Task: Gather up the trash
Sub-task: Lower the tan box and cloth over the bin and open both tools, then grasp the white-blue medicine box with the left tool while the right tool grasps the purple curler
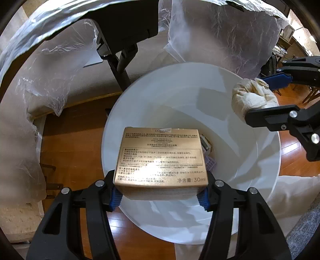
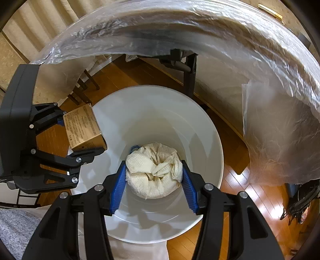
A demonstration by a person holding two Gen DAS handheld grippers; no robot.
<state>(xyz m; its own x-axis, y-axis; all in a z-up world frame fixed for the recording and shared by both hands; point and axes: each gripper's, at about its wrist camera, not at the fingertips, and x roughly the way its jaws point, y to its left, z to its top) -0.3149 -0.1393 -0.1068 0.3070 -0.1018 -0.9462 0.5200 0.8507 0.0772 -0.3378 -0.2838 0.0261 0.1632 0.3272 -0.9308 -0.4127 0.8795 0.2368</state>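
1. A white bin [image 1: 250, 140] is seen from above, standing on a glossy orange-brown wooden floor [image 1: 76, 140]; window light is reflected on the boards.
2. A gold carton [image 1: 162, 160] printed with small text is clamped between the blue-padded fingers of the left gripper [image 1: 160, 197] and is held over the near side of the bin's mouth.
3. A crumpled wad of cream paper towel [image 2: 154, 172] is gripped between the blue fingers [image 2: 118, 186] of the right gripper [image 2: 154, 190], above the bin's opening.
4. At the bottom of the bin, small items are partly hidden behind the carton; what they are cannot be told.
5. A tabletop edge wrapped in clear plastic sheeting [image 2: 280, 130] is seen arching above the bin, with a black metal leg [image 2: 189, 78] under it.
6. A pale grey rug [image 2: 16, 226] and white fabric [image 1: 296, 192] lie on the floor beside the bin.
7. Beige curtains [image 2: 40, 14] are visible in the background.
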